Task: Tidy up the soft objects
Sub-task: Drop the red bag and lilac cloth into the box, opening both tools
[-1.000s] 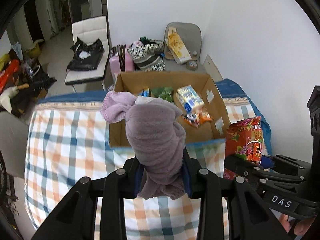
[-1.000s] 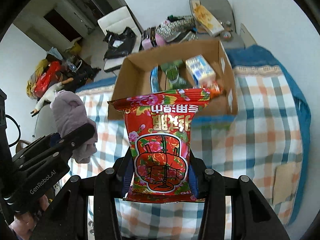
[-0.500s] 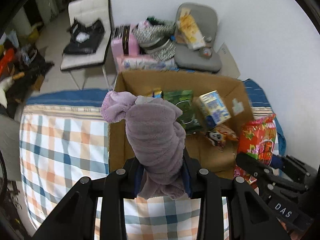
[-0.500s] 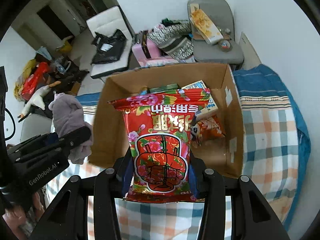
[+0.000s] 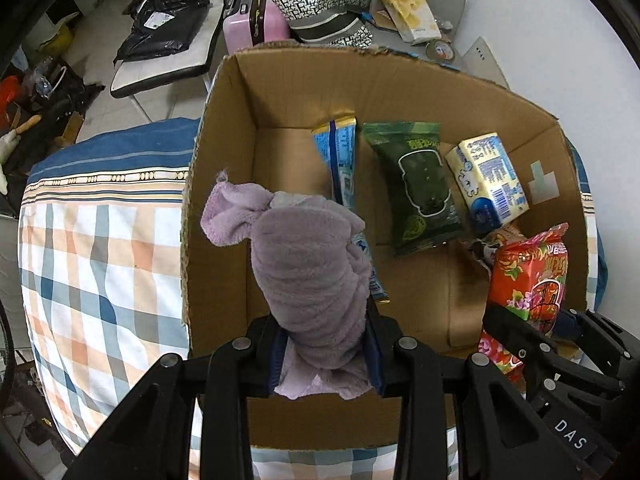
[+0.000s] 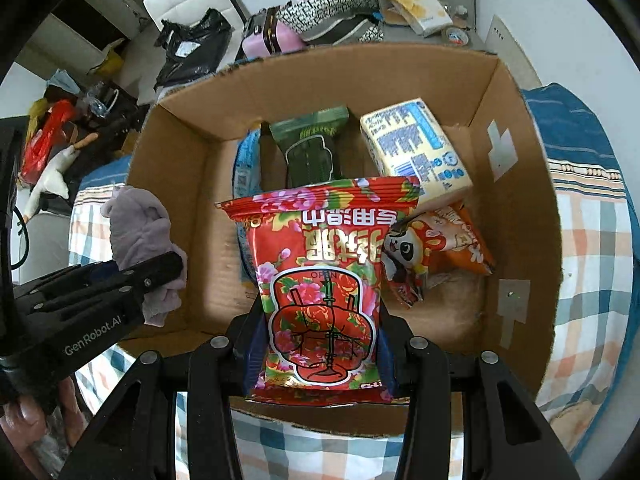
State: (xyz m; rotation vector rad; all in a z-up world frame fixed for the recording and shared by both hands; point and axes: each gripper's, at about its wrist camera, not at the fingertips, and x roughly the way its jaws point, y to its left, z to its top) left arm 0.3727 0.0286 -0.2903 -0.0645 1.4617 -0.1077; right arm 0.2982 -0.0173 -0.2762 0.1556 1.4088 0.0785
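My left gripper [image 5: 326, 350] is shut on a rolled lilac towel [image 5: 308, 264] and holds it above the left half of an open cardboard box [image 5: 216, 240]. My right gripper [image 6: 320, 354] is shut on a red flowered tissue pack [image 6: 320, 280] and holds it over the box [image 6: 520, 240] near its front wall. The red pack also shows at the right in the left wrist view [image 5: 528, 284], and the towel at the left in the right wrist view [image 6: 140, 232]. In the box lie a green pack [image 5: 420, 184], a blue pack [image 5: 340, 160], a yellow-blue tissue pack [image 5: 488, 176] and an orange panda pack [image 6: 436, 252].
The box stands on a bed with a checked cover [image 5: 100, 272]. Beyond the bed are a white chair with a black bag [image 5: 168, 24], a pink suitcase [image 5: 256, 28], patterned bags [image 5: 332, 12] and a grey chair [image 5: 420, 0]. A white wall [image 5: 560, 60] is at the right.
Both grippers have moved forward and down over the box, which now fills both views. The towel and the red pack stay held.
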